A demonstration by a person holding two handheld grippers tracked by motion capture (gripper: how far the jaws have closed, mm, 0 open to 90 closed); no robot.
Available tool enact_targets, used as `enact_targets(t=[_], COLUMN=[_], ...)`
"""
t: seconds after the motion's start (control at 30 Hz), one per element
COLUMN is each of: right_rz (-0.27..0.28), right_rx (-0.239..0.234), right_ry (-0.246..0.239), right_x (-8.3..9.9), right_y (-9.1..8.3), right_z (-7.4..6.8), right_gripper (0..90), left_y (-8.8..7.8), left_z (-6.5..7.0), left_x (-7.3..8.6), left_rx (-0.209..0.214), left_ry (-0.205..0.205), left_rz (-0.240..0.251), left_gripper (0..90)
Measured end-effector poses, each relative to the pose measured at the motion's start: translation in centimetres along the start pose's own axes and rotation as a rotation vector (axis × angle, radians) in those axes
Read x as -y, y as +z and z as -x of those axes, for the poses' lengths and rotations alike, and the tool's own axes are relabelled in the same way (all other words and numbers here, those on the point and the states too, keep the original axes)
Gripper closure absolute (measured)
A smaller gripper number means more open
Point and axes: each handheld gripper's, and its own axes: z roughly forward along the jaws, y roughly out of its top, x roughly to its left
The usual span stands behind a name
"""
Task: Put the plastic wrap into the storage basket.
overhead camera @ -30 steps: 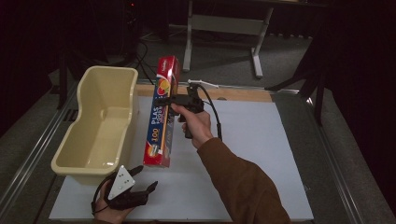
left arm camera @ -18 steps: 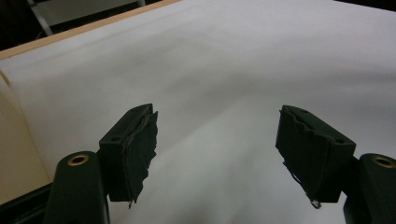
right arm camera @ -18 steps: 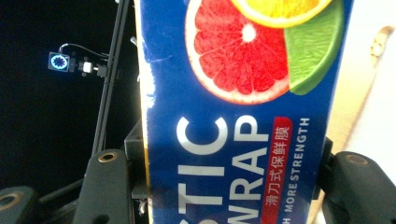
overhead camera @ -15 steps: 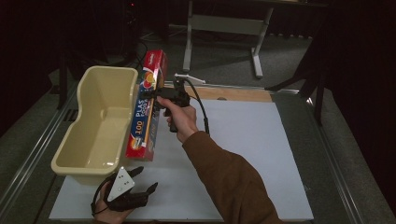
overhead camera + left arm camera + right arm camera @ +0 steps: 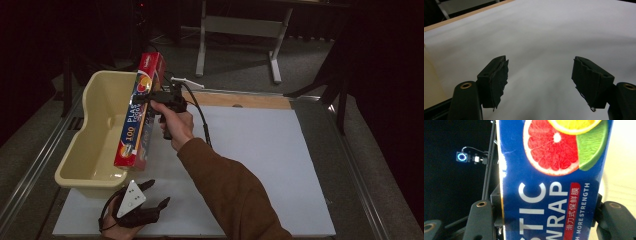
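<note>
A long plastic wrap box (image 5: 137, 115), blue and red with citrus pictures, hangs in the air over the right rim of the cream plastic tub (image 5: 95, 145). My right gripper (image 5: 150, 98) is shut on the box near its upper half; in the right gripper view the box (image 5: 551, 180) sits squeezed between both black jaws. My left gripper (image 5: 150, 195) rests low at the front of the white mat (image 5: 260, 150), just in front of the tub, open with nothing between its fingers (image 5: 495, 80).
The tub stands on the mat's left side and looks empty inside. A wooden strip (image 5: 240, 99) runs along the mat's far edge. Metal rails (image 5: 35, 165) border the table. A table frame (image 5: 235, 30) stands on the dark floor beyond.
My right gripper has carried the box leftward and lifted it, from over the mat to over the tub's right rim. The left gripper has stayed put.
</note>
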Motion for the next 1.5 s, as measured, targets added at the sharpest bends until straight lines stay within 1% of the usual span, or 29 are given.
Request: enact_targets(t=[0.17, 0.23, 0.33, 0.57, 0.67, 0.77, 0.83, 1.0, 1.07, 1.13, 1.2, 1.27, 1.33, 1.5], right_rz=[-0.011, -0.010, -0.006, -0.018, -0.024, -0.032, -0.039, -0.038, -0.029, -0.020, -0.010, -0.009, -0.013, -0.033], right_rx=[-0.001, -0.003, -0.003, 0.030, 0.033, 0.044, 0.041, 0.048, 0.052, 0.062, 0.079, 0.101, 0.114, 0.146], right_ry=[-0.015, -0.010, 0.004, -0.018, -0.008, -0.005, 0.011, 0.017, 0.017, 0.027, 0.011, 0.002, -0.007, 0.016], right_x=[0.3, 0.3, 0.4, 0.5, 0.5, 0.6, 0.7, 0.8, 0.9, 0.9, 0.9, 1.0, 1.2, 1.6], right_y=[1.6, 2.1, 3.0, 4.6, 5.3, 5.7, 5.9, 6.2, 6.3, 6.4, 6.5, 6.6, 6.8, 7.5], right_z=[-0.7, -0.8, -0.7, -0.5, -0.2, 0.2, 0.5, 0.5, 0.5, 0.6, 0.5, 0.4, 0.4, 0.7], right_gripper=[39.7, 39.6, 39.6, 39.6, 39.6, 39.6, 39.5, 39.5, 39.5, 39.4, 39.4, 39.4, 39.3, 39.2], left_y=[-0.1, -0.1, -0.2, -0.4, -0.4, -0.4, -0.5, -0.4, -0.4, -0.4, -0.4, -0.4, -0.4, -0.5], left_z=[-0.1, -0.1, -0.1, -0.4, -0.4, -0.5, -0.5, -0.5, -0.5, -0.5, -0.6, -0.6, -0.7, -0.8], left_x=[0.0, 0.0, 0.0, 0.1, 0.1, 0.2, 0.2, 0.2, 0.2, 0.2, 0.2, 0.2, 0.2, 0.2], left_rx=[0.000, 0.000, -0.003, -0.003, -0.003, -0.004, -0.006, -0.007, -0.007, -0.007, -0.006, -0.006, -0.007, -0.007], left_ry=[-0.002, -0.003, -0.010, -0.028, -0.028, -0.032, -0.032, -0.034, -0.034, -0.033, -0.037, -0.038, -0.039, -0.047], left_rz=[0.003, 0.004, 0.006, 0.017, 0.017, 0.016, 0.018, 0.017, 0.018, 0.017, 0.019, 0.017, 0.017, 0.019], left_gripper=[28.9, 28.9, 28.9, 28.9, 28.9, 28.8, 28.7, 28.6, 28.6, 28.6, 28.6, 28.5, 28.5, 28.2])
